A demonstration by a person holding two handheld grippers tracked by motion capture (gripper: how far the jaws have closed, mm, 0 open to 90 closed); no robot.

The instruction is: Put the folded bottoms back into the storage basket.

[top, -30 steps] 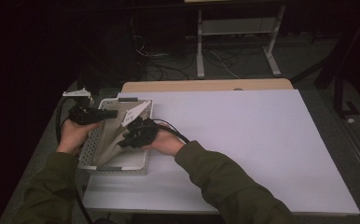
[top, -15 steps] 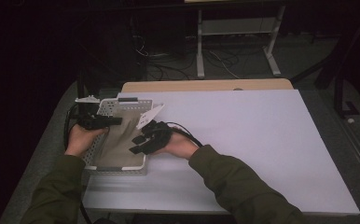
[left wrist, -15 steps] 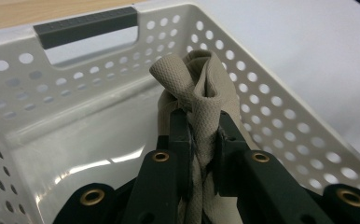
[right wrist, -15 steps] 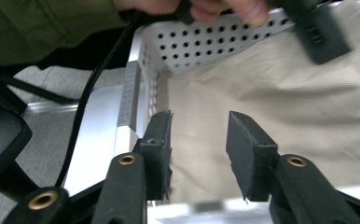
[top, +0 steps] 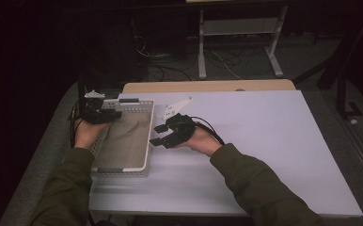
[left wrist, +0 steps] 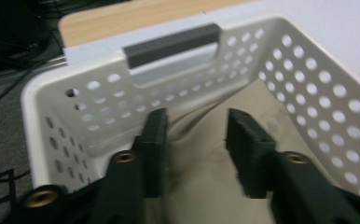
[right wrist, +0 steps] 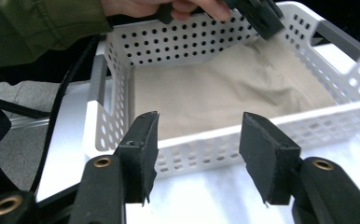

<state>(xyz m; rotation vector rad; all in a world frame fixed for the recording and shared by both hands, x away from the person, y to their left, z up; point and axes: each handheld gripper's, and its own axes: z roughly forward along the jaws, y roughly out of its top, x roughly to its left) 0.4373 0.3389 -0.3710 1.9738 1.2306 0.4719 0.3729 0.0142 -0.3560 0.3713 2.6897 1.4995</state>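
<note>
Beige cloth (top: 125,139) lies flat in white basket (top: 147,141).

Beige cloth in white basket
The folded cloth (top: 125,139) lay flat, slightly creased, inside the perforated basket (top: 147,136) at the surface's left edge.

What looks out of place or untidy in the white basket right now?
Only a small thing: the beige cloth lies flat over most of the basket floor, but near the left gripper it is rumpled and rides up the perforated wall. Nothing looks spilled or damaged. The right gripper is open outside the basket.
</note>
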